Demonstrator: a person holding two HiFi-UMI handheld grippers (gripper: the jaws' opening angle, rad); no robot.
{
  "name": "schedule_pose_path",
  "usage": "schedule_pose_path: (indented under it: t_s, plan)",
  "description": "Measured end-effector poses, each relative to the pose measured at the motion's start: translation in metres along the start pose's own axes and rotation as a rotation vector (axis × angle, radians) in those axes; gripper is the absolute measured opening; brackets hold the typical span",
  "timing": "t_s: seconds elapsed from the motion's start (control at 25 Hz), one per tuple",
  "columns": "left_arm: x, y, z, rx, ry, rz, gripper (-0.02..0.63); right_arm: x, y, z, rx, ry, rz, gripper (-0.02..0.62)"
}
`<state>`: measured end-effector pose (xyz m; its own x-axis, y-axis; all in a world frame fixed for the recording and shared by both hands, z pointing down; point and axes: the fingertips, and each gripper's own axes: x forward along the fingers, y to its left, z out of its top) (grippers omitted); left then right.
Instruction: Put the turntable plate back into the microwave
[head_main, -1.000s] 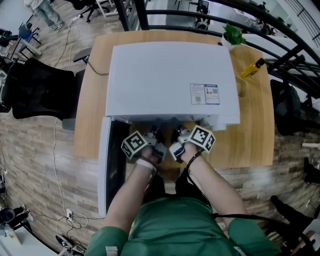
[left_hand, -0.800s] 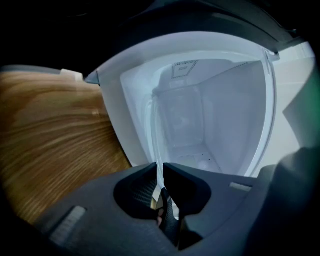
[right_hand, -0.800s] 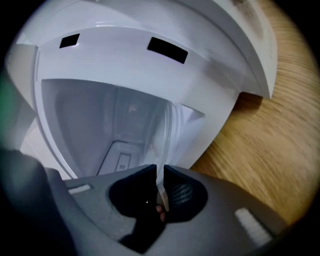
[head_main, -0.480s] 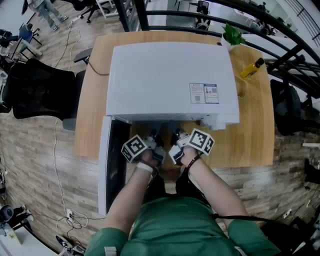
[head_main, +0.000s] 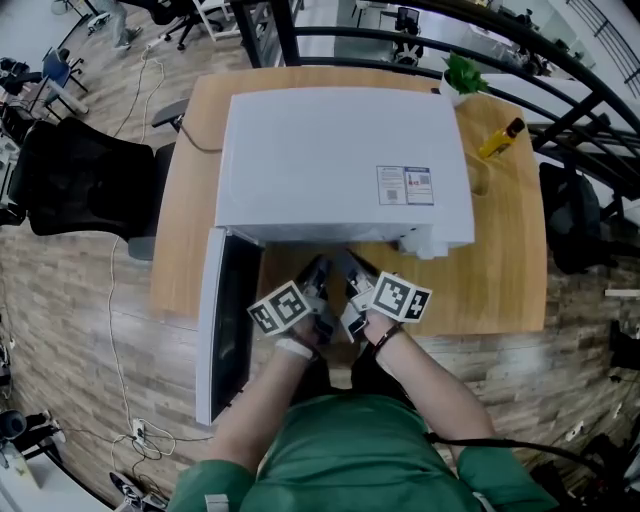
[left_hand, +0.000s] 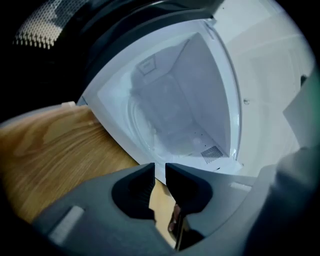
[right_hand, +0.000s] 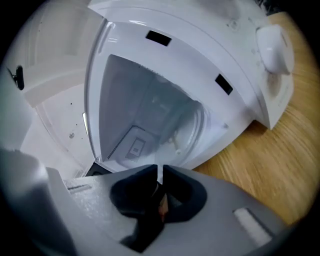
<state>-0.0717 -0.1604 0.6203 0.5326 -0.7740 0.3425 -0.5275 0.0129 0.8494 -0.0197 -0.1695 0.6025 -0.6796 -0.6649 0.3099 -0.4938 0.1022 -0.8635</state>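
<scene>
**Turntable plate (right_hand: 182, 132) looks to be in: back out clean and check the seat**

A faint clear disc shows on the floor of the cavity (left_hand: 190, 100), straight ahead of both sets of jaws and well beyond their tips. Its curved rim can be made out in both gripper views. Whether it sits properly on its hub cannot be told from here.

The left gripper (left_hand: 160, 169) has just been closing. Its jaws stand a narrow gap apart with nothing between them, only the wood of the table (head_main: 500, 250) showing through. The right gripper (right_hand: 160, 171) has also just been closing, down to a thin slit, and it too is empty. Both hang side by side just outside the mouth of the microwave (head_main: 340, 150), pointing slightly downward into it.

My judgement is that the step in hand is clearing the opening after the release. To do it well:

- Draw both grippers straight back along the line they point, keeping the tips above the sill beneath them.
- Keep the left gripper off the door (head_main: 228, 330), which hangs open on its outer side.
- Look at the disc before leaving. If it sits tilted, nudge the near rim with narrowed jaws rather than pinching it again.
</scene>
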Motion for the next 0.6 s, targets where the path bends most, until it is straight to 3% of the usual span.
schedule_pose_path:
  t_s: [0.28, 0.6]
  plan:
    - [-0.025, -0.011, -0.005, 0.137, 0.001, 0.067, 0.058, -0.024, 0.014, 0.005, -0.199, -0.004, -0.037, 0.005]
    - [-0.052, -0.055, 0.001, 0.408, -0.007, 0.094, 0.041, -0.045, 0.042, 0.004, -0.424, -0.001, -0.053, 0.003]
